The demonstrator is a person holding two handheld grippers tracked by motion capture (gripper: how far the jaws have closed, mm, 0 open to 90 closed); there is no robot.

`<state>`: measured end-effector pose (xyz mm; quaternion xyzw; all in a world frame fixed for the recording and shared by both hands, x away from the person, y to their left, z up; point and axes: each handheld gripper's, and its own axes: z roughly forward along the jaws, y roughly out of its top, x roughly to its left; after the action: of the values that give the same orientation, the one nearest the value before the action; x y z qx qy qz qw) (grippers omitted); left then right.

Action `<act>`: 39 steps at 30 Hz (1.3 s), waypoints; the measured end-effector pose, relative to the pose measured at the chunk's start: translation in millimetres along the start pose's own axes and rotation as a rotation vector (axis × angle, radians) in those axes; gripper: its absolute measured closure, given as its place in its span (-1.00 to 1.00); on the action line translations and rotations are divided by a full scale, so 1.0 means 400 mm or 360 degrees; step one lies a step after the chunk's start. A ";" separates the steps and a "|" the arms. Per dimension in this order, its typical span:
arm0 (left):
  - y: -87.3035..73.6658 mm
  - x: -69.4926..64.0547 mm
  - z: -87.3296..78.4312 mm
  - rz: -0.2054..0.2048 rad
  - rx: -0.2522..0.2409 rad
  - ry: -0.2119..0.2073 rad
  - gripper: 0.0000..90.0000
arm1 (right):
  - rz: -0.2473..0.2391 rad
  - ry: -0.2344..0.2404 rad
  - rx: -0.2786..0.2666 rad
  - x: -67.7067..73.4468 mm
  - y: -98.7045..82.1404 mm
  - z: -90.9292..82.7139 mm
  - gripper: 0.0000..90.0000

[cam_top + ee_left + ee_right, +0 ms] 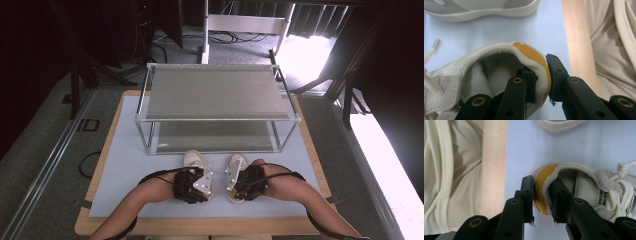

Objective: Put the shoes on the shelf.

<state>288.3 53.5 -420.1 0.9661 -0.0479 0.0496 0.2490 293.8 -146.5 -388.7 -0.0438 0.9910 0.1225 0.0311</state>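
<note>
On the bench a two-tier metal shelf rack fills the twelve o'clock half; at six o'clock of it, near the front edge, two white sneakers lie side by side, toes toward the rack. The left tool is clamped on the left sneaker at its padded, orange-tabbed heel collar; the right tool grips the right sneaker likewise. Both look light, the collars soft yet firm enough to lift by.

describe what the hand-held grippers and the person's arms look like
Each hand-held gripper, left and right, has a chunky black body with a grey three-cornered plate on top and a black cable trailing back along the forearm. Up close, the jaws are matte black with brass-coloured rivets. The forearms are bare; the person wears a cream top.
</note>
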 end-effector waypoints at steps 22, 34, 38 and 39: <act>0.017 0.160 0.040 0.0441 0.0019 0.0007 0.73 | -0.0126 -0.0253 0.0026 -0.124 0.001 0.020 0.66; 0.011 0.237 0.065 0.0469 0.0008 -0.0053 0.67 | -0.0177 -0.0203 -0.0032 -0.196 -0.002 0.056 0.63; 0.014 0.245 0.054 0.0300 -0.0049 0.0041 0.41 | -0.0086 -0.0220 -0.0120 -0.197 -0.024 0.048 0.52; 0.018 0.247 0.053 0.0199 -0.0044 0.0054 0.31 | -0.0047 -0.0262 -0.0156 -0.195 -0.029 0.040 0.43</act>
<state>386.9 30.1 -423.4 0.9566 -0.1046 0.0809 0.2595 373.4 -147.5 -401.3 -0.0498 0.9771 0.1737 0.1121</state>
